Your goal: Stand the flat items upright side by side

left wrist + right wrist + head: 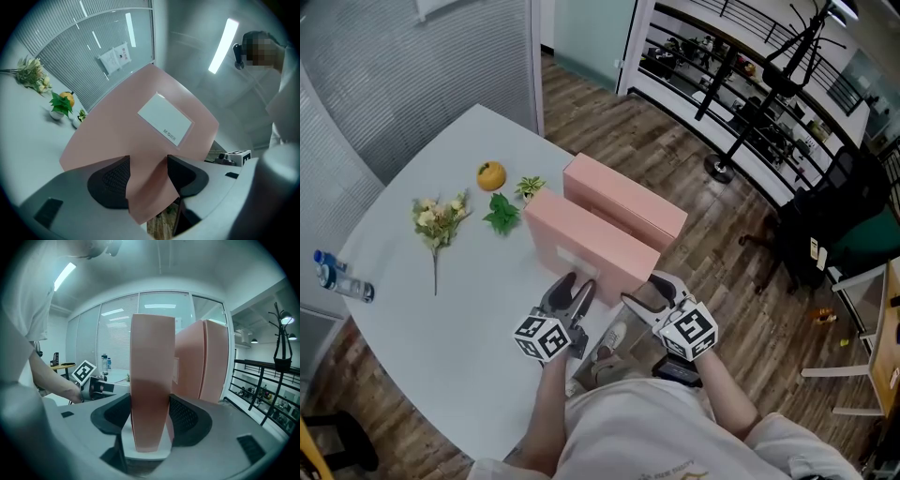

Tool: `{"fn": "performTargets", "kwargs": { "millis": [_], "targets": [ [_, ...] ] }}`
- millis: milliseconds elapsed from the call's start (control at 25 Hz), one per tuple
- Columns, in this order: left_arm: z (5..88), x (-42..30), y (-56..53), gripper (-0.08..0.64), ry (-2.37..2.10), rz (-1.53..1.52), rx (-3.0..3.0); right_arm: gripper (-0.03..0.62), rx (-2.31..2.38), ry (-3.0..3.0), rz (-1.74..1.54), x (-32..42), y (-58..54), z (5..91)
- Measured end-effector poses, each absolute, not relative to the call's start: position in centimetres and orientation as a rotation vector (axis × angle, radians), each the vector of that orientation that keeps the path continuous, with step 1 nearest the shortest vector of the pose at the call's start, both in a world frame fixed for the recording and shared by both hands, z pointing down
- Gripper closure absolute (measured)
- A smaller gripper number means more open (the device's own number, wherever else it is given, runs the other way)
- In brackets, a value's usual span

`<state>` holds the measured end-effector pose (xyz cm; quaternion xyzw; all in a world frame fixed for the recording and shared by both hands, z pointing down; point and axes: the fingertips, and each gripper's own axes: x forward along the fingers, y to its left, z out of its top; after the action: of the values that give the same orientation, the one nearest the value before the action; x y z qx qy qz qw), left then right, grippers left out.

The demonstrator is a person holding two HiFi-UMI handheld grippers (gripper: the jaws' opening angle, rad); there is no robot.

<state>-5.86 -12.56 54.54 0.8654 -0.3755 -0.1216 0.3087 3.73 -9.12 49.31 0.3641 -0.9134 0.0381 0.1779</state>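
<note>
Two flat pink boxes stand upright side by side on the white round table. The far box stands free. The near box is held at its front end from both sides. My left gripper is shut on its lower corner; in the left gripper view that corner fills the gap between the pads, and the box's white label faces the camera. My right gripper is shut on the box's narrow edge. The far box shows just behind, to the right.
An orange, green leaves, a small plant and a flower bunch lie left of the boxes. A water bottle lies at the table's left rim. The table edge runs close under my grippers, with wooden floor beyond.
</note>
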Motion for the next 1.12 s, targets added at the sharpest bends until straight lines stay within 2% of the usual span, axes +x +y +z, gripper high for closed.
{"fn": "performTargets", "kwargs": {
  "millis": [1120],
  "targets": [
    [54.7,-3.2,-15.4,0.318,-0.917,-0.326,2.289,0.321,1.073,-2.517,0.059,6.2,-11.5,49.2]
  ]
}}
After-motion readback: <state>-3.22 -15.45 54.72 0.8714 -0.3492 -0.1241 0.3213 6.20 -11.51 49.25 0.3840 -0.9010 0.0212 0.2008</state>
